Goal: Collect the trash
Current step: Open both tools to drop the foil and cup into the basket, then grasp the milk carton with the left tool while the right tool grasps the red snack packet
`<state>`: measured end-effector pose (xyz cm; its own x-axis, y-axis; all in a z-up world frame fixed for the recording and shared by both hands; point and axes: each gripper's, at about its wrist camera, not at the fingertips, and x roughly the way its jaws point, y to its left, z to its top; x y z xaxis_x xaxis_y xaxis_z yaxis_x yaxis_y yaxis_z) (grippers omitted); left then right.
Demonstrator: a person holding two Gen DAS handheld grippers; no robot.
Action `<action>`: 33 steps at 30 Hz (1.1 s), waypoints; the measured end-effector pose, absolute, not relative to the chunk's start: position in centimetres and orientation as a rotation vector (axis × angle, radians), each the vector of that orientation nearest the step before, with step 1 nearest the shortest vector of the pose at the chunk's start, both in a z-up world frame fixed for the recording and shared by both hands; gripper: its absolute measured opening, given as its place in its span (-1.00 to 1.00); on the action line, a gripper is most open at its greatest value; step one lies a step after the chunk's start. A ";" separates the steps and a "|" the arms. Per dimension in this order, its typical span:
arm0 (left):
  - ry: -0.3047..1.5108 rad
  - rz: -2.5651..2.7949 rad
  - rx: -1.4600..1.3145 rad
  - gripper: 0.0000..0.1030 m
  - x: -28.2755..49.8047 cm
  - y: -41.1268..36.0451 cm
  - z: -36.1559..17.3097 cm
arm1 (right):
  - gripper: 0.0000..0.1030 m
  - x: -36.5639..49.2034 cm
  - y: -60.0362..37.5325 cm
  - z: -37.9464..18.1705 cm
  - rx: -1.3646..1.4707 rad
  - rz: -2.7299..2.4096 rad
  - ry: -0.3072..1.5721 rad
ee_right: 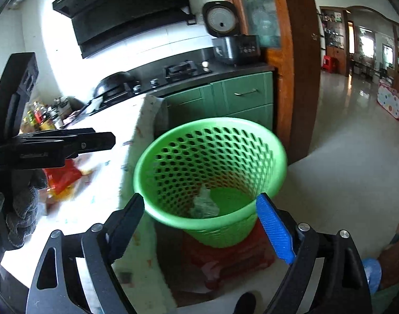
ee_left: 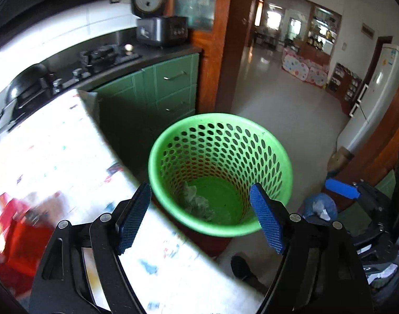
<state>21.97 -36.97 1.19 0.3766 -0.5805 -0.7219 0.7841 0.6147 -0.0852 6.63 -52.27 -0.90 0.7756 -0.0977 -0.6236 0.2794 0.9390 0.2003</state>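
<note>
Both claws, left (ee_left: 200, 218) and right (ee_right: 200, 223), hang spread and empty over the bin (ee_left: 285, 167), where a crumpled wad (ee_left: 196, 201) lies just ahead. Drop looks done (judging); next, reach the red wrapper (ee_right: 61, 176) at the right claw's left.

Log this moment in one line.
left gripper: open, empty | right gripper: open, empty | bin: crumpled paper inside | table: red wrapper left

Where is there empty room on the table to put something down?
The table is bare along its near edge beside the green basket, and across its far white stretch toward the stove. It is crowded at the left, where red and yellow wrappers lie near the gloved hand.
</note>
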 end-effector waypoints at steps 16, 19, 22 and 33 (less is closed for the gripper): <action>0.669 -0.682 0.208 0.54 17.6 -17.0 4.3 | 0.69 7.8 -40.2 1.8 0.225 0.010 0.638; 0.645 -0.639 0.235 0.62 17.3 -14.0 4.2 | 0.70 8.2 -38.6 2.2 0.210 0.035 0.638; 0.633 -0.617 0.276 0.69 17.6 -11.7 3.7 | 0.70 9.1 -37.3 2.4 0.201 0.053 0.643; 0.724 -0.693 0.356 0.79 21.1 -8.7 0.9 | 0.71 11.7 -35.6 2.0 0.197 0.097 0.673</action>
<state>21.05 -8.75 0.90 0.5436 -0.4523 -0.7071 0.6868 0.7240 0.0648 11.70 -35.62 2.00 0.7783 0.1523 -0.6091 -0.0252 0.9769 0.2121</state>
